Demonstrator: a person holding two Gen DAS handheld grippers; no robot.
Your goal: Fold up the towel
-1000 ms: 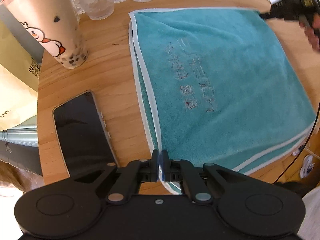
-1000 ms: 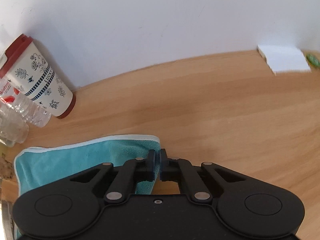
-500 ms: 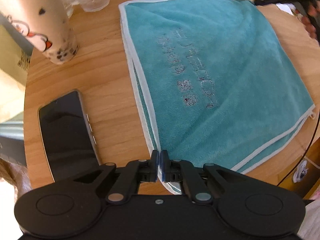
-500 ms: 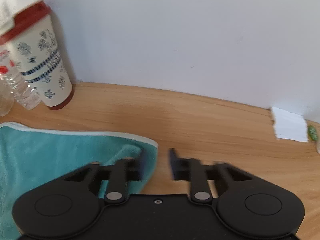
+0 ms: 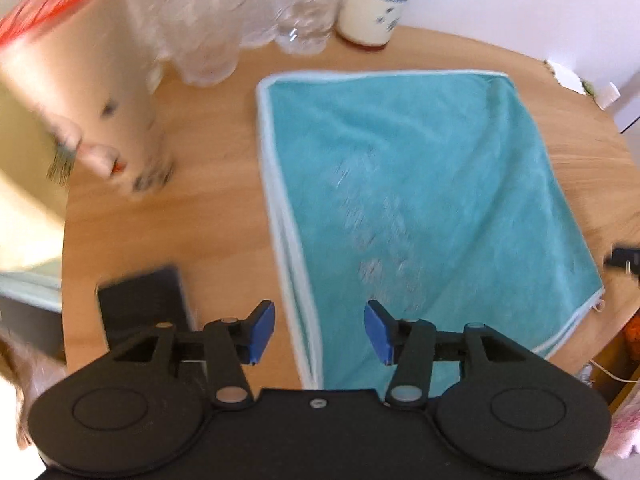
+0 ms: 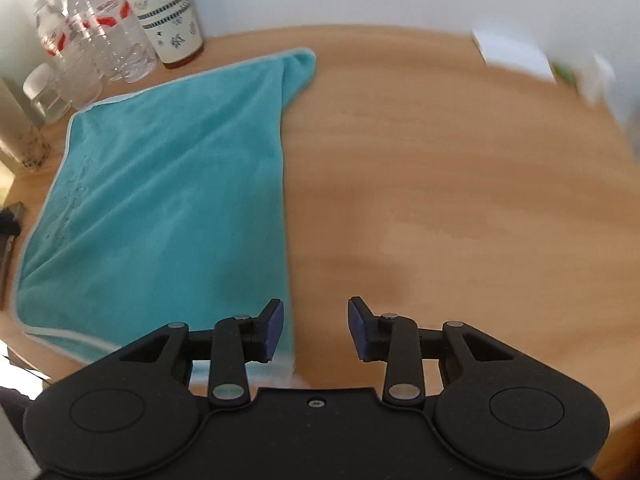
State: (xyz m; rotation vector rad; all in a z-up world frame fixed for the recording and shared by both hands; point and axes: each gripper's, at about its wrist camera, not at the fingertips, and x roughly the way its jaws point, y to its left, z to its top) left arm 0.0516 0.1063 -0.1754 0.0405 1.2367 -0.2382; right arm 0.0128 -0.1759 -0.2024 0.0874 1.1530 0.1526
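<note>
Both grippers have let go: the left gripper (image 5: 319, 330), pinching the towel's (image 5: 420, 184) near corner half a second ago, now hovers with fingers spread, as does the right gripper (image 6: 316, 330). The towel lies doubled and flat on the table (image 6: 440, 184), layered edges at its left, suggesting one fold is complete.

Motion blur smears the drink cup (image 5: 86, 92) and the towel's lettering (image 5: 376, 232).
</note>
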